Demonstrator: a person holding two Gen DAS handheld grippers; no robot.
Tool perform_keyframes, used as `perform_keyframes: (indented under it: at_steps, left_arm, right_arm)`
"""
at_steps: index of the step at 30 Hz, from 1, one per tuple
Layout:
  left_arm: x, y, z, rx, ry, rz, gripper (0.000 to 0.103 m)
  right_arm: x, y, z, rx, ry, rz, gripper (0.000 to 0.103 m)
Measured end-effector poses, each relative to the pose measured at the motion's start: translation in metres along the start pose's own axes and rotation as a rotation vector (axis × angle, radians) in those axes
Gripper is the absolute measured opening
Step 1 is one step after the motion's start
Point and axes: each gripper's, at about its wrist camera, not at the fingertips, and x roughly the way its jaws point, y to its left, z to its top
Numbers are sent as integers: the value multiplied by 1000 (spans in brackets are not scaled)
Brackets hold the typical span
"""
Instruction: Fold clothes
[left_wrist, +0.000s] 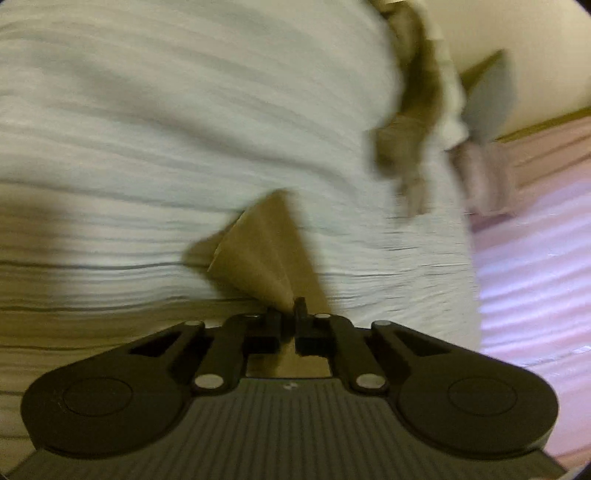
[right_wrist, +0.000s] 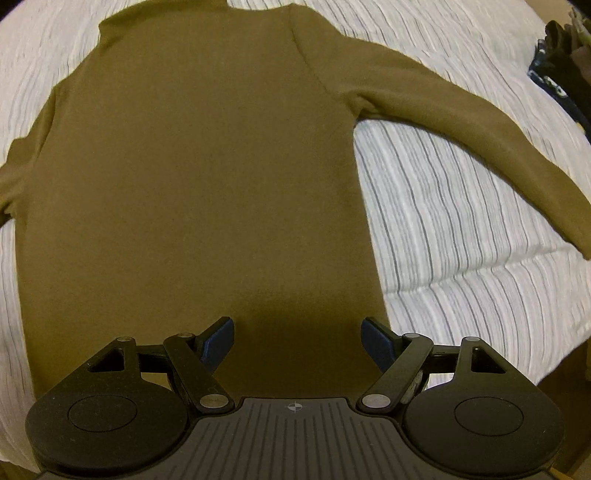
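Observation:
An olive long-sleeved top lies spread flat on a striped white bedcover, collar at the far end and its right sleeve stretched out to the side. My right gripper hovers open over the near hem, blue pads wide apart with nothing between them. In the blurred left wrist view, my left gripper is shut on a pointed fold of olive fabric that rises off the bedcover. I cannot tell which part of the top that fold is.
A heap of dark clothes sits at the bed's far right edge. In the left wrist view, crumpled beige cloth lies at the bed's far side, and a pinkish surface runs beyond the bed's right edge.

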Motion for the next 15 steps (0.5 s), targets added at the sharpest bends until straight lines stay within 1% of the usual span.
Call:
perform_keyframes:
  at_steps: [2, 3, 4, 6, 8, 10, 11, 12, 13, 14, 15]
  left_arm:
    - [-6, -33, -6, 54, -8, -97, 2]
    - [-10, -54, -13, 88, 0, -158, 2]
    - [-15, -76, -23, 128, 17, -221, 2]
    - [-24, -126, -53, 235, 75, -376, 2]
    - [-36, -174, -95, 359, 155, -530, 2]
    - [-47, -210, -152, 466, 276, -669, 3]
    - [-51, -222, -184, 501, 352, -720, 3]
    - [-51, -230, -217, 524, 442, -752, 5]
    - [-48, -232, -253, 550, 542, -756, 15]
    - [-42, -230, -285, 586, 620, -725, 31]
    - [-35, -222, -313, 630, 676, -673, 36]
  right_arm:
    - [-2, -11, 2, 5, -13, 1, 79]
    - [-2, -17, 4, 9, -18, 0, 79]
    - [-3, -24, 5, 19, -22, -1, 79]
    - [-6, -40, 10, 51, -35, -2, 79]
    - [-10, -57, 15, 85, -50, -3, 79]
    - [-13, -72, 19, 117, -73, 1, 79]
    - [-15, -79, 21, 133, -84, 3, 79]
    - [-17, -87, 23, 151, -98, 6, 79]
    - [-19, -94, 26, 173, -116, 16, 79]
    - [-20, -99, 28, 196, -135, 28, 79]
    - [-22, -104, 31, 218, -154, 41, 79]
